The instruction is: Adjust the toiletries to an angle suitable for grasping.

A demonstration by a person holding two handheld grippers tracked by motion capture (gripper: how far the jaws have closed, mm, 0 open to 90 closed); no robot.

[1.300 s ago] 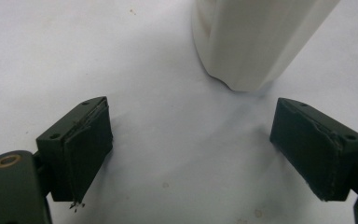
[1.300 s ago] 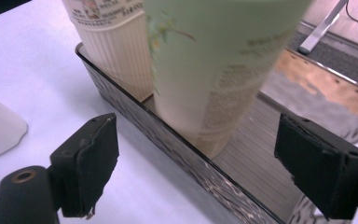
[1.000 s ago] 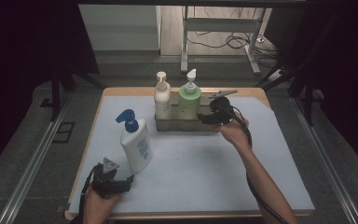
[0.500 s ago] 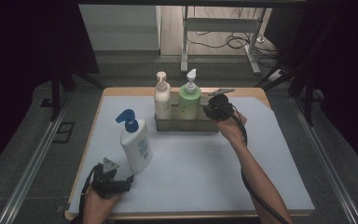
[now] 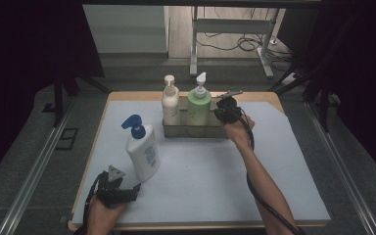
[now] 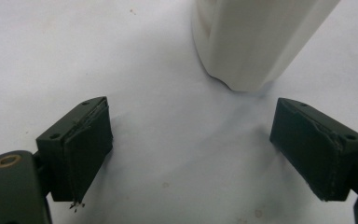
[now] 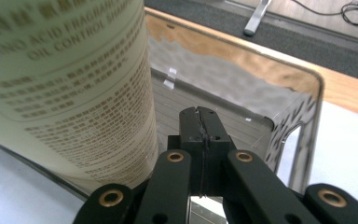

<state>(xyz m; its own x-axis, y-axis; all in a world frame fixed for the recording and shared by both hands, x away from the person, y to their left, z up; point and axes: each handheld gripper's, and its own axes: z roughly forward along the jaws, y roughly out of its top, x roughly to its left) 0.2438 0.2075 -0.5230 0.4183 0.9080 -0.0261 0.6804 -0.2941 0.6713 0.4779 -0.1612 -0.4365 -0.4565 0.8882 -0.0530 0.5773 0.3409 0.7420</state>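
Entry: bottle sorting, metal tray (image 5: pixel 174 130) at far edge of table (image 5: pixel 274 196), centre.

Change noted: R gripper (image 5: pixel 223 108) jaws have just been closing and are now pressed together, nothing between them. In the right gripper view the shut jaws sit inside the tray's right end, just beside the green bottle (image 7: pixel 65 79), apart from it. Compared w/ a second ago, R gripper has been eased left and down toward the tray rim. Judged: green bottle already placed; the shut jaws may be meant to nudge it or the tray.

L gripper (image 5: pixel 127 192): jaws wide apart, low at near-left corner, nothing clamped. White bottle w/ blue pump (image 5: pixel 143 152) stands just ahead, not touched; base seen in left gripper view (image 6: pixel 256 42).

Tray contents: cream bottle (image 5: pixel 170 104) at left end, green bottle (image 5: pixel 199 105) in the middle, both upright. Right end free; judged the slot for the blue-pump bottle.
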